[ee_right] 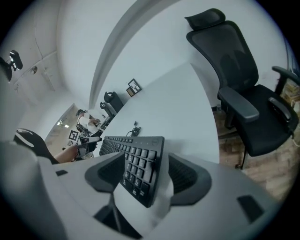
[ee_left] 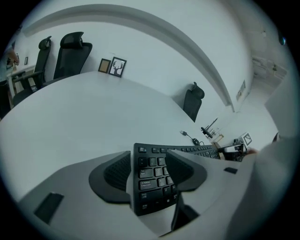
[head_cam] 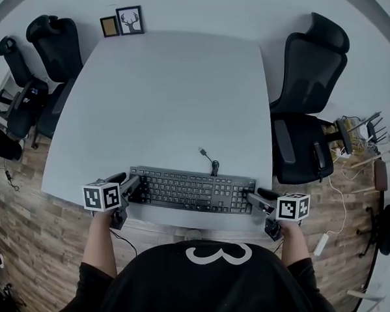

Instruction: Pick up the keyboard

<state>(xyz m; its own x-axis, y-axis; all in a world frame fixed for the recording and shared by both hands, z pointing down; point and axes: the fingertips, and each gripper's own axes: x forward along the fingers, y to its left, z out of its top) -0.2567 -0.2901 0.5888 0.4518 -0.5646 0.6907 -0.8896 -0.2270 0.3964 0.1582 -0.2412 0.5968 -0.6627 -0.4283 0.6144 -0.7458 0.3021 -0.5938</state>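
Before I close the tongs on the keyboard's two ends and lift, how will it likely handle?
The keyboard looks like a thin, long, rigid slab, so it should stay stiff, though lifting one end first would probably tilt it. Its cable lies loose on the far side, plug free, so it will likely just dangle, not tug.

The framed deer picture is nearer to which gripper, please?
Left. The left gripper is at the keyboard's left end, the framed deer picture's side; the right gripper at its right end, farther.

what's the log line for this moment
left tongs: open, astride black plastic keyboard's left end; right tongs: open, astride right end; keyboard: on white table
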